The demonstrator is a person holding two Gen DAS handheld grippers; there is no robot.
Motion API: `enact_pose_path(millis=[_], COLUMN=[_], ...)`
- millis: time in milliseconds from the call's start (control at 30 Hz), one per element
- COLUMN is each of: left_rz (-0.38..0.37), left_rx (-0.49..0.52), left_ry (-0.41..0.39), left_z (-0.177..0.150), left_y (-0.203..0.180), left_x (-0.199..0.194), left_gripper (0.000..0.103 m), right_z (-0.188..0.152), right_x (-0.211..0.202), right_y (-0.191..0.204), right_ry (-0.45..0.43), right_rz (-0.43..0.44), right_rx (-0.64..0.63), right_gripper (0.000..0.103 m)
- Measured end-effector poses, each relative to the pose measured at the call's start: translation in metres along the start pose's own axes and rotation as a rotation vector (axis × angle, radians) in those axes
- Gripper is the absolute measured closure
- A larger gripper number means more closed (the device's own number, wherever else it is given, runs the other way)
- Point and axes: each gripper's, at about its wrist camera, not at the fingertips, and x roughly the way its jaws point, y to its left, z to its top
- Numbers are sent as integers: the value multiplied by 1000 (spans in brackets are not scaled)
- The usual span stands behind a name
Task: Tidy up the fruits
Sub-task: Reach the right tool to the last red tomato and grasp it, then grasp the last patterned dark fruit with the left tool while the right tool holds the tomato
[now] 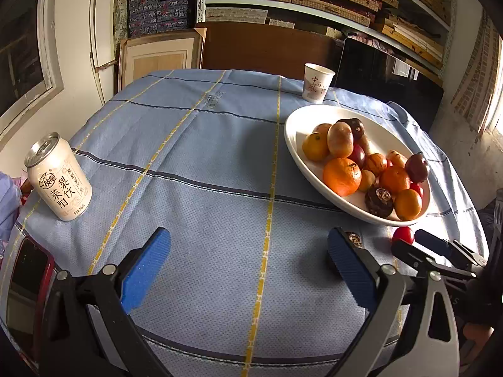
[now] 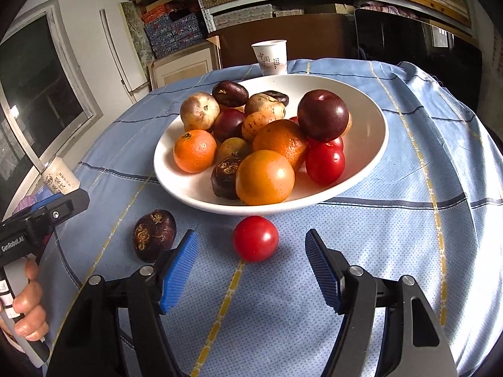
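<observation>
The right gripper [image 2: 251, 270] stands released, its jaws empty, lined up on the red tomato [image 2: 255, 238] lying on the tablecloth [image 2: 408, 220] just at six o'clock of the white bowl [image 2: 371, 157]. The left gripper [image 1: 248, 260] also hangs released and empty. The step in hand seems to be fetching the tomato: next, ease forward and close on it.

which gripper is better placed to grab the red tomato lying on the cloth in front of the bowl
Right. The right gripper stands open just short of the red tomato, lined up with it. The left gripper faces bare tablecloth, with the tomato off to its side.
</observation>
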Motion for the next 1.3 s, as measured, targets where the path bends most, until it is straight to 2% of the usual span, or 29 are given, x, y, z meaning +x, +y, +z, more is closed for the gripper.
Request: enact_pose_path(millis=[733, 933, 1067, 1167, 1300], left_rz=[-31, -33, -31, -25, -46], left_rx=[-36, -36, -35, -25, 6], left_ry=[21, 20, 22, 21, 37], left_z=[1, 1, 1, 0, -3], left_y=[4, 4, 4, 2, -7], left_x=[0, -1, -2, -2, 2], left_gripper=[5, 5, 5, 5, 5], right_z=[5, 4, 3, 2, 0], right_x=[13, 13, 11, 10, 1], right_y=[8, 11, 9, 10, 5], right_ry=[17, 18, 17, 22, 29], right_rz=[-80, -141, -148, -112, -110], right_rx=[21, 13, 18, 8, 15], right_gripper=[34, 52, 59, 73, 73])
